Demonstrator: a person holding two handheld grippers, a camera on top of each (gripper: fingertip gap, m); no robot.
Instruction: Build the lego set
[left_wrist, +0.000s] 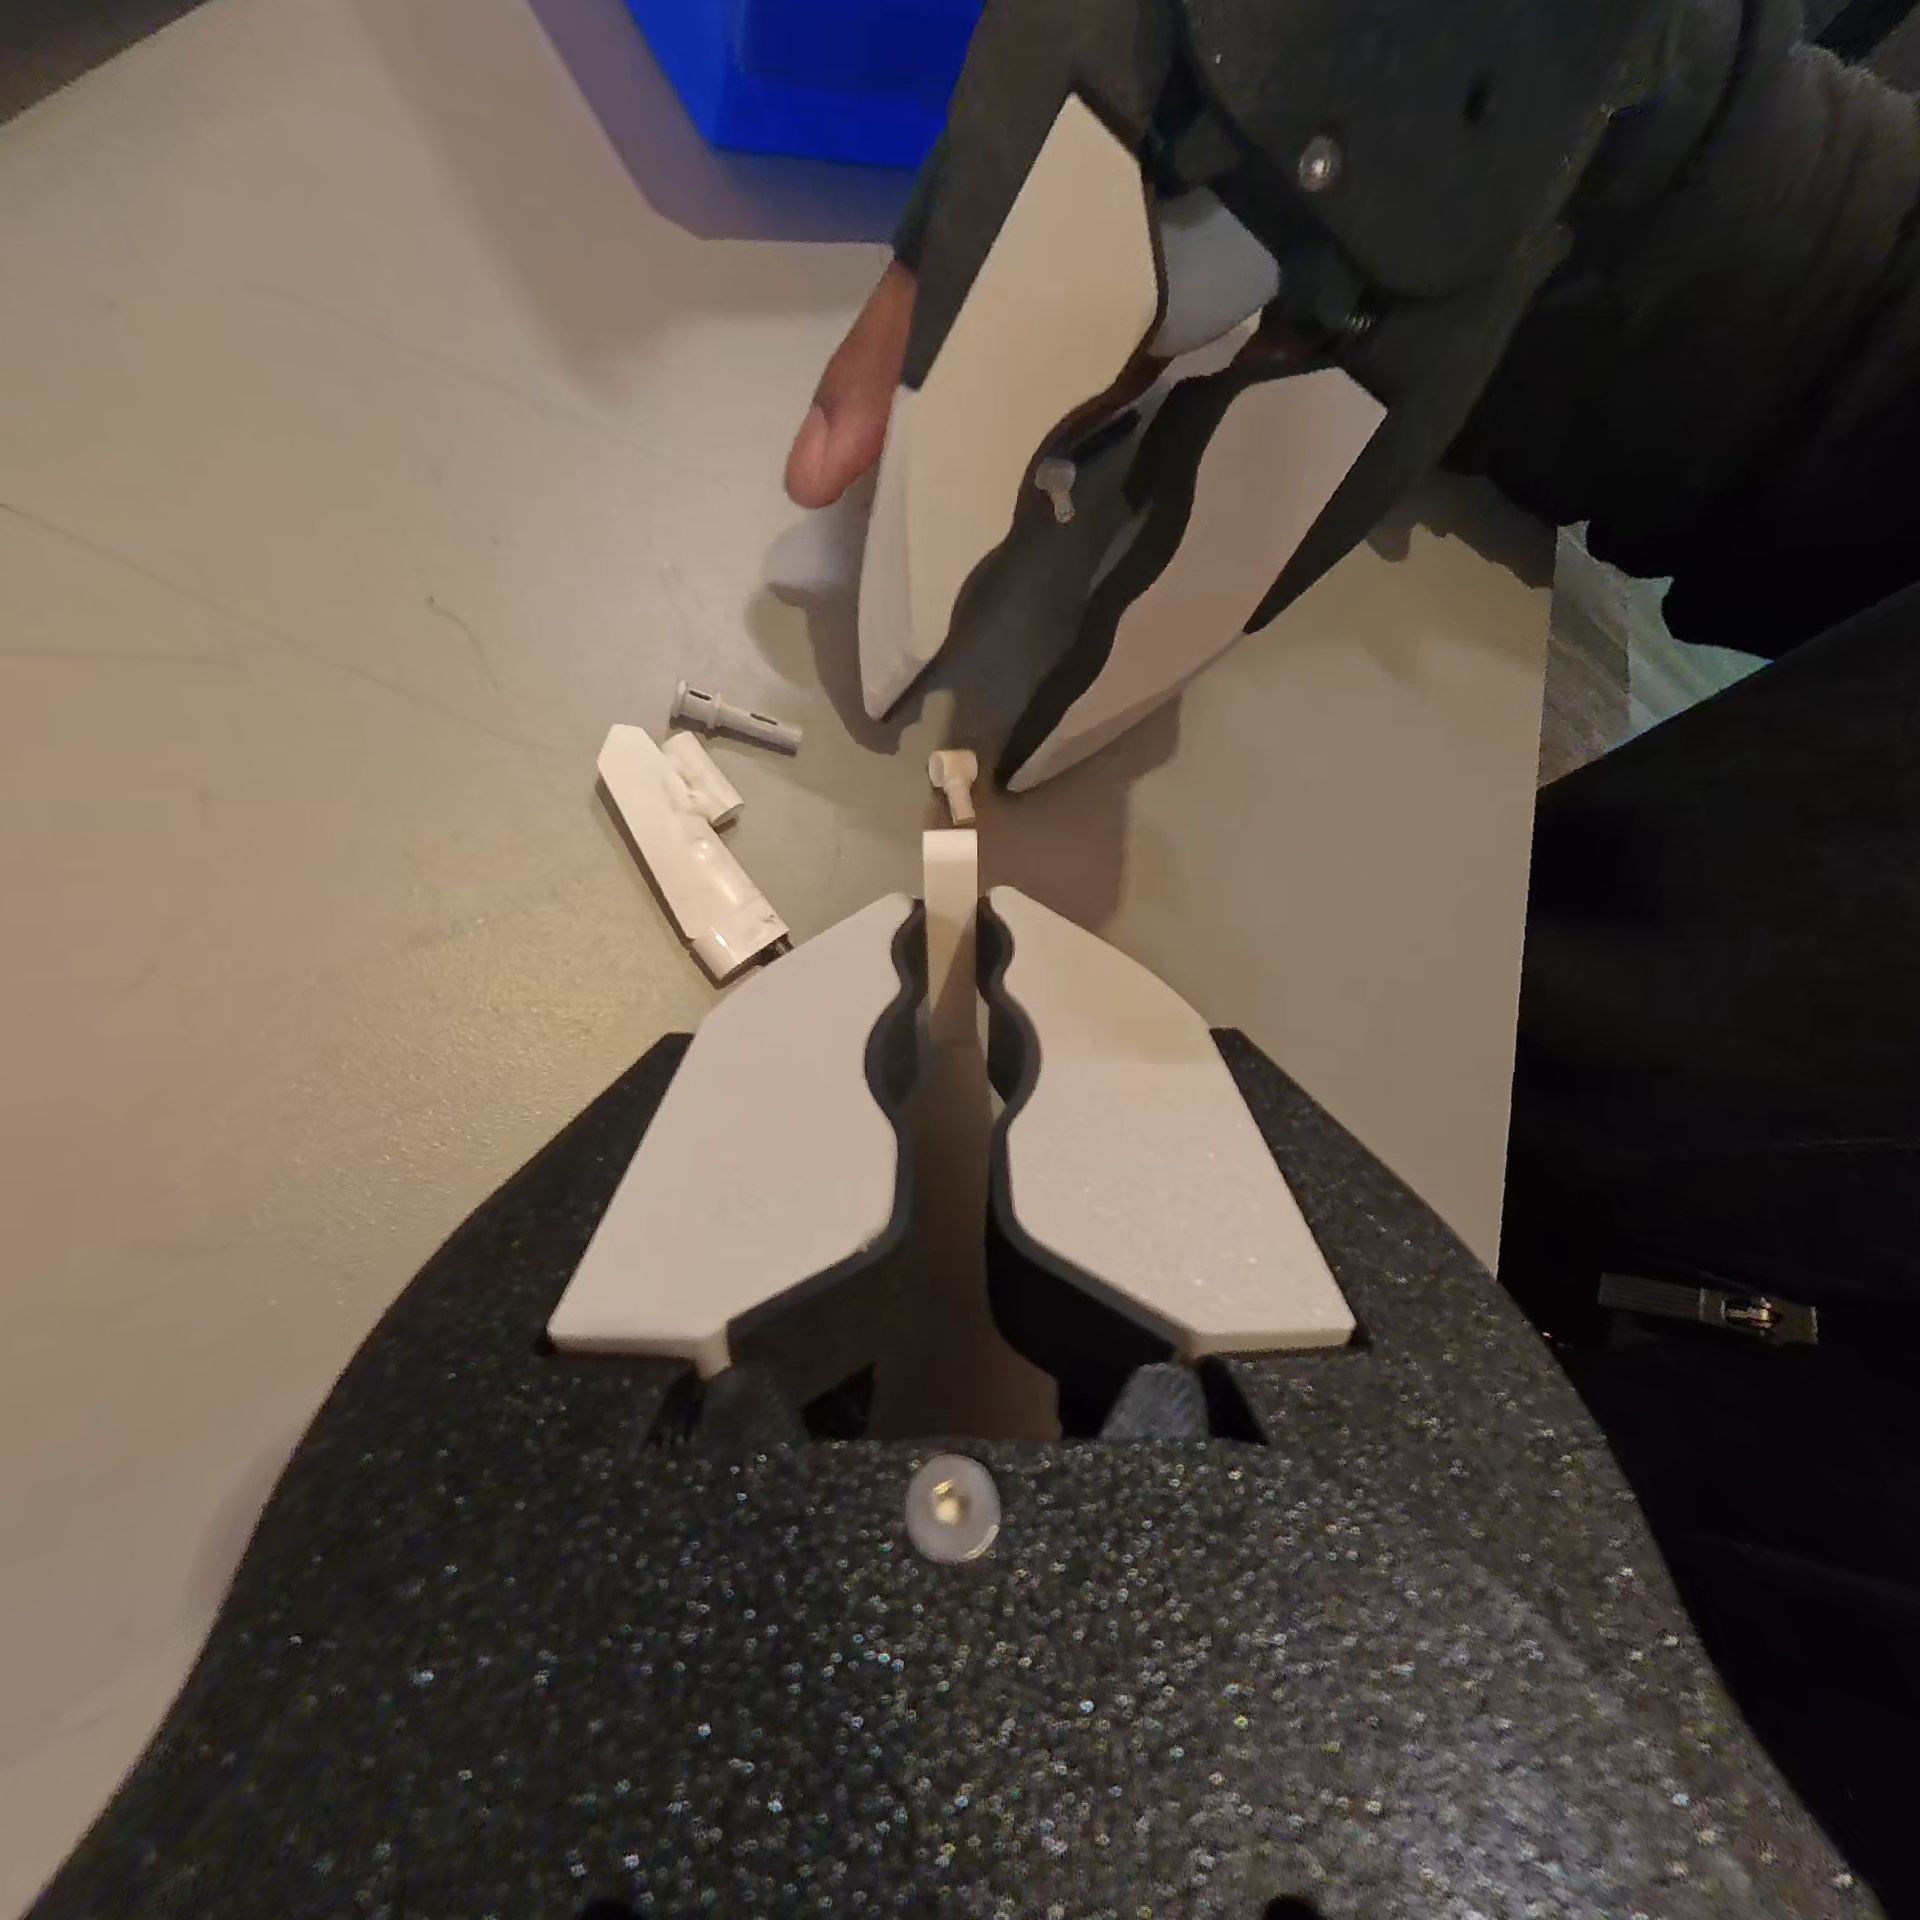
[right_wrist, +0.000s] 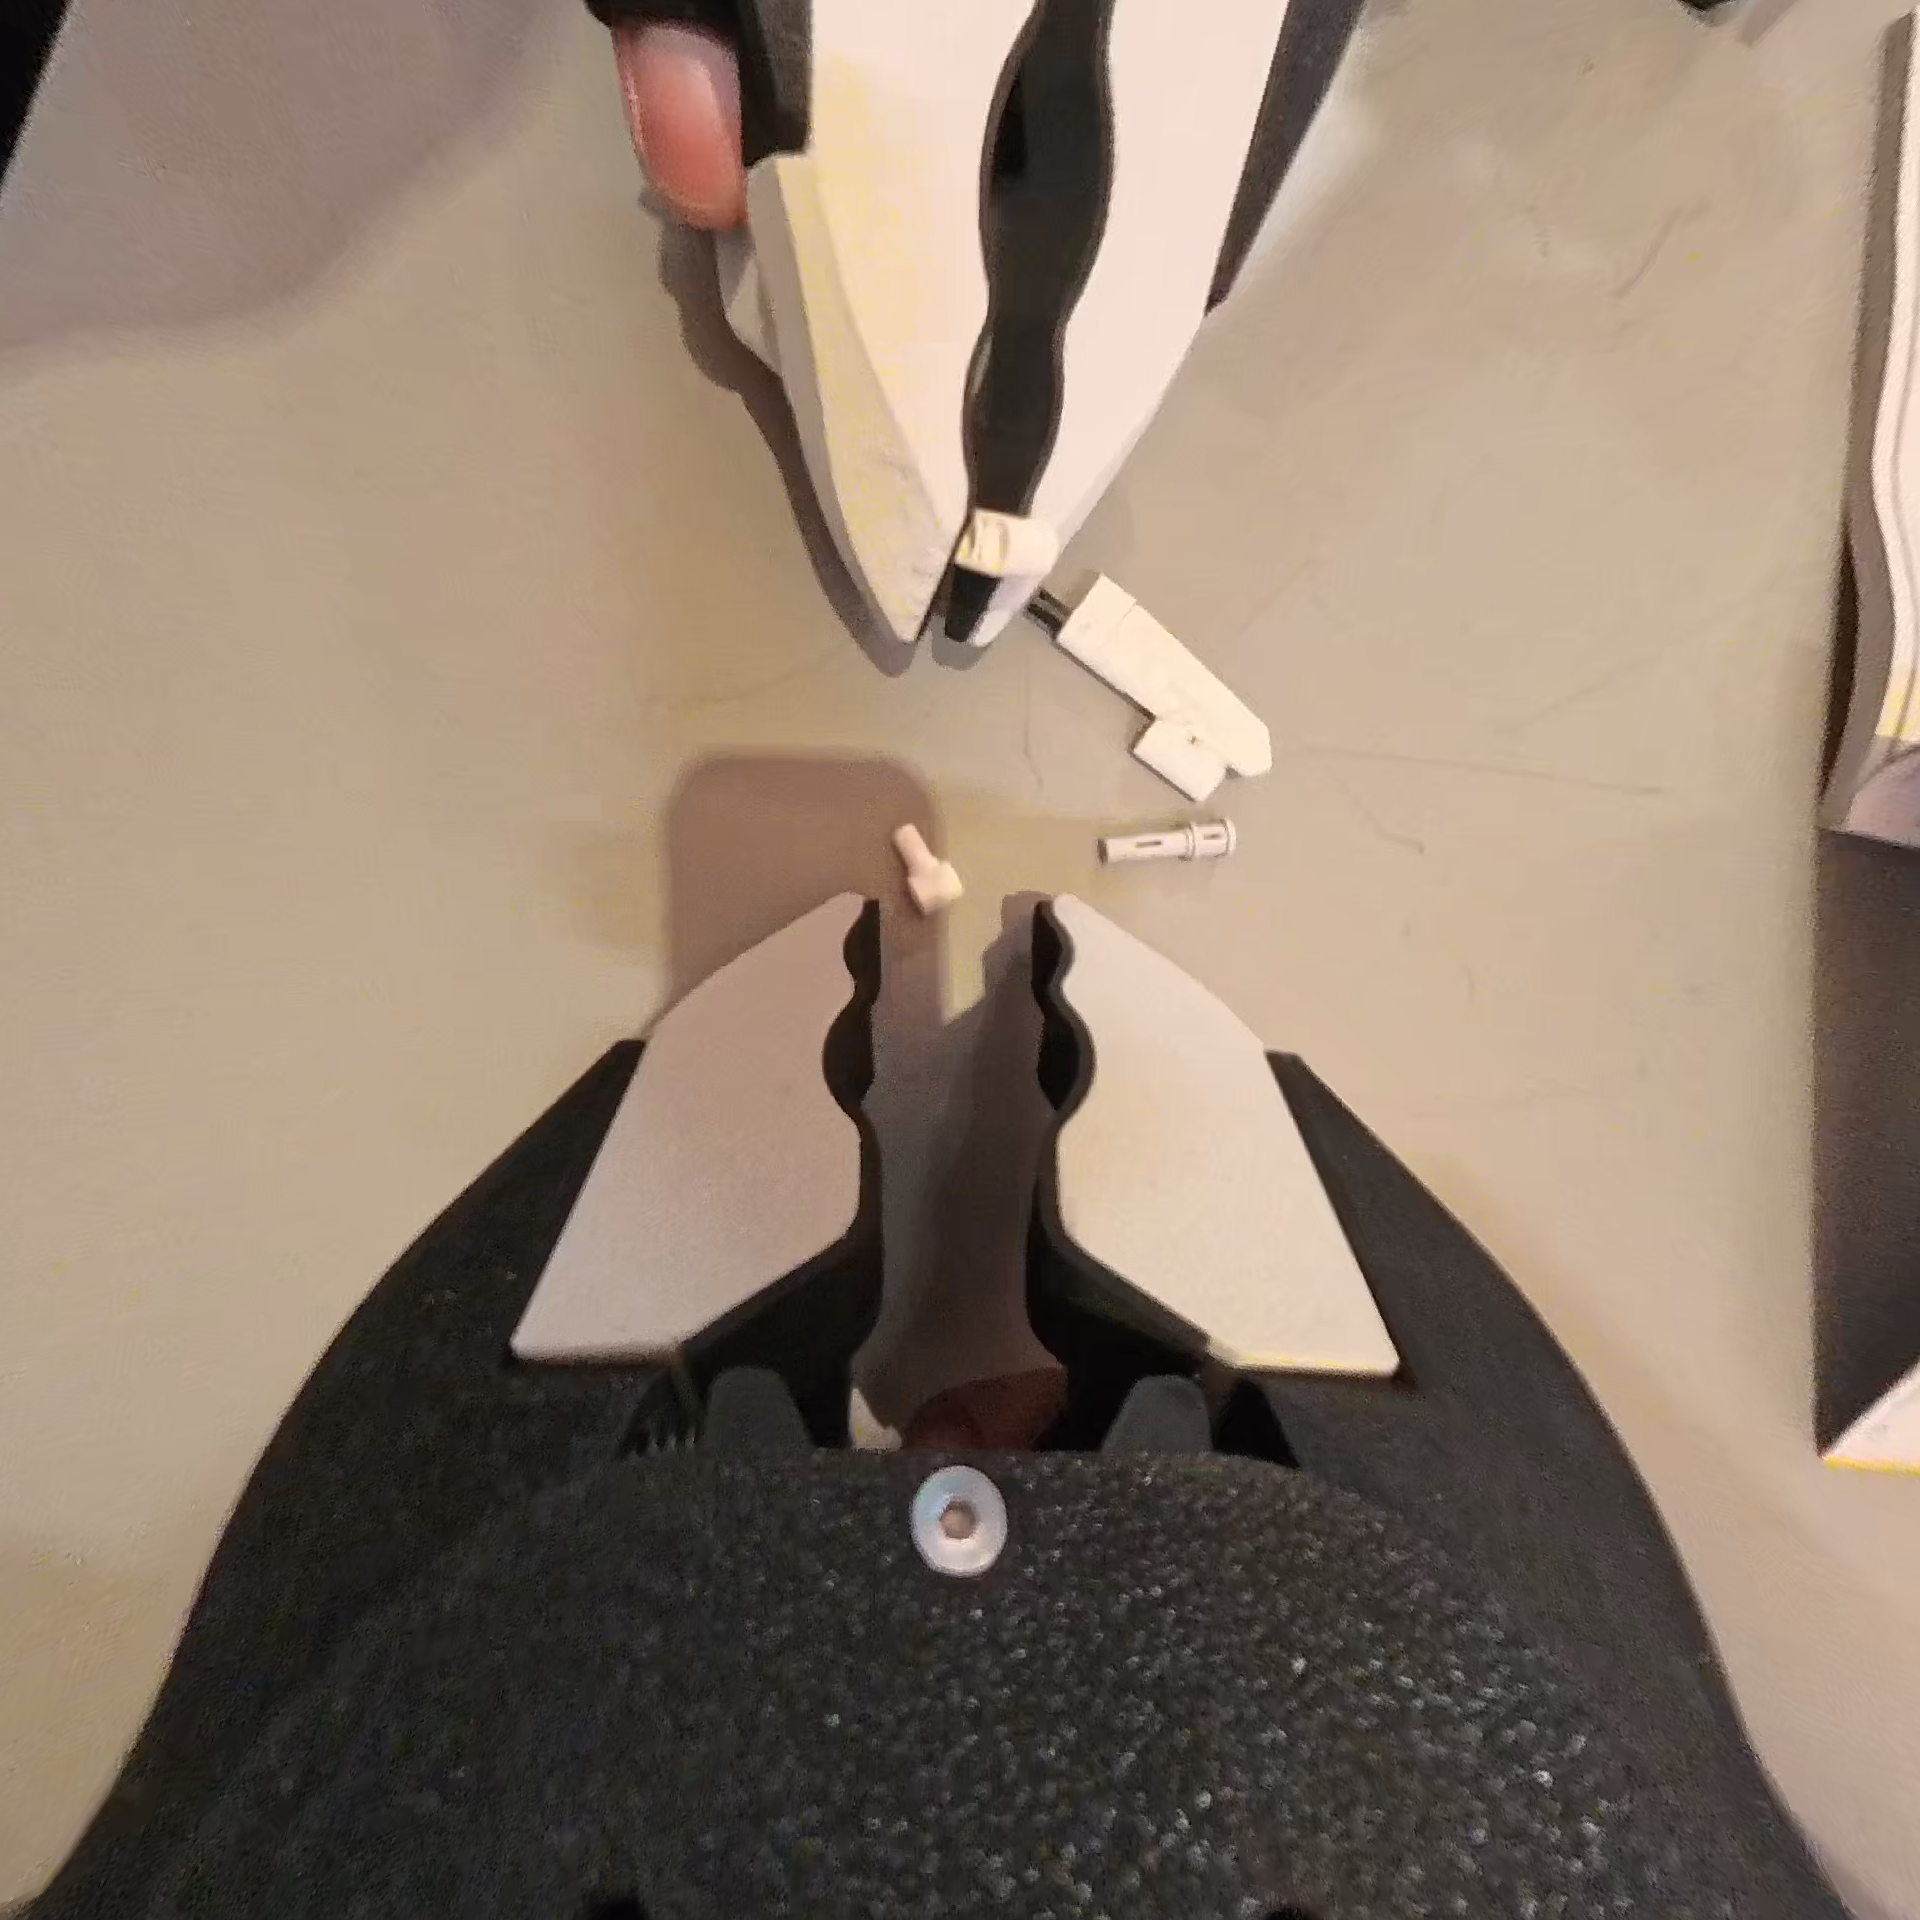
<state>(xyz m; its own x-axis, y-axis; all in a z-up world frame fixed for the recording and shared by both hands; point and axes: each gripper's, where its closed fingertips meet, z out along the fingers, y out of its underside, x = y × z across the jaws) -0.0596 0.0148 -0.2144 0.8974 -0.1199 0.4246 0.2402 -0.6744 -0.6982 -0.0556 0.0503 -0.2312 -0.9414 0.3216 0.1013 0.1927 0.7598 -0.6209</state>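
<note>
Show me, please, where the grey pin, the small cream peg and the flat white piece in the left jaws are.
grey pin (right_wrist: 1169, 844): right wrist view, mid-shaft.
small cream peg (right_wrist: 928, 881): right wrist view, its thicker end.
flat white piece (left_wrist: 950, 883): left wrist view, the end protruding past the jaws.

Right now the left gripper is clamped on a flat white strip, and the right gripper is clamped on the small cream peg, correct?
Not quite. The left gripper does clamp the flat white strip, but the right gripper stands open and empty. The small cream peg lies on the table just ahead of its tips, as the right wrist view shows.
</note>
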